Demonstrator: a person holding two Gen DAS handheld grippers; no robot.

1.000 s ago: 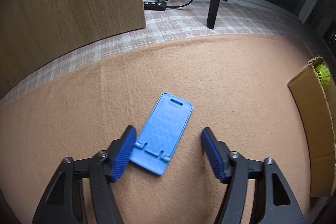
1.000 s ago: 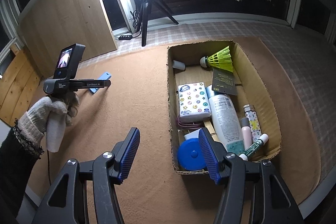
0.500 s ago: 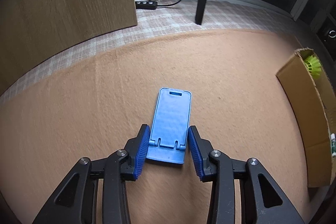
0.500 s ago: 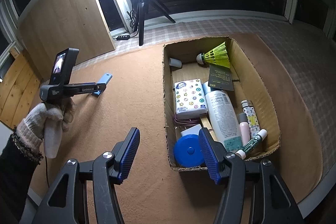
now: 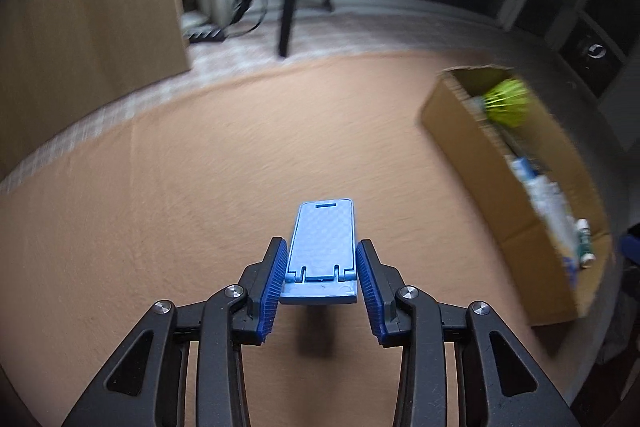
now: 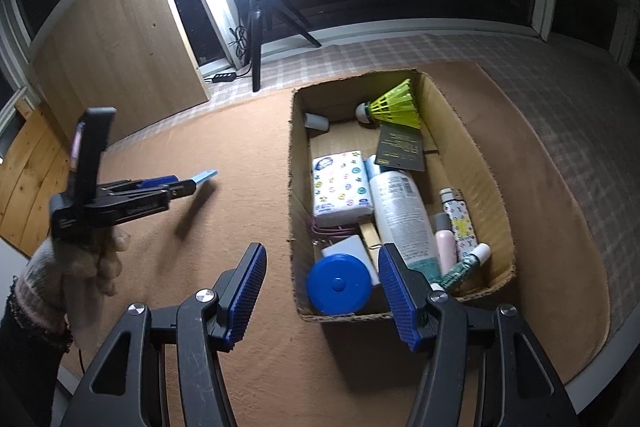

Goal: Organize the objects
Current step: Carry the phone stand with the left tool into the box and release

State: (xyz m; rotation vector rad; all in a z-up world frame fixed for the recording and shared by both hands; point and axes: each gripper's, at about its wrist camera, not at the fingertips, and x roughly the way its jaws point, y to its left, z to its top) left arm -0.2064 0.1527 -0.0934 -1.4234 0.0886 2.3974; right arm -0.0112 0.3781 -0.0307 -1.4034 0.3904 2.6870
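Left gripper (image 5: 320, 279) clamps the blue phone stand (image 5: 322, 251) by its side edges near the hinge; it looks light, stiff, slippery plastic. Right gripper (image 6: 320, 291) hangs open, empty.

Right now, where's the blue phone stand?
Clamped in the left hand-held gripper, the blue phone stand hangs above the carpet, left of the cardboard box.
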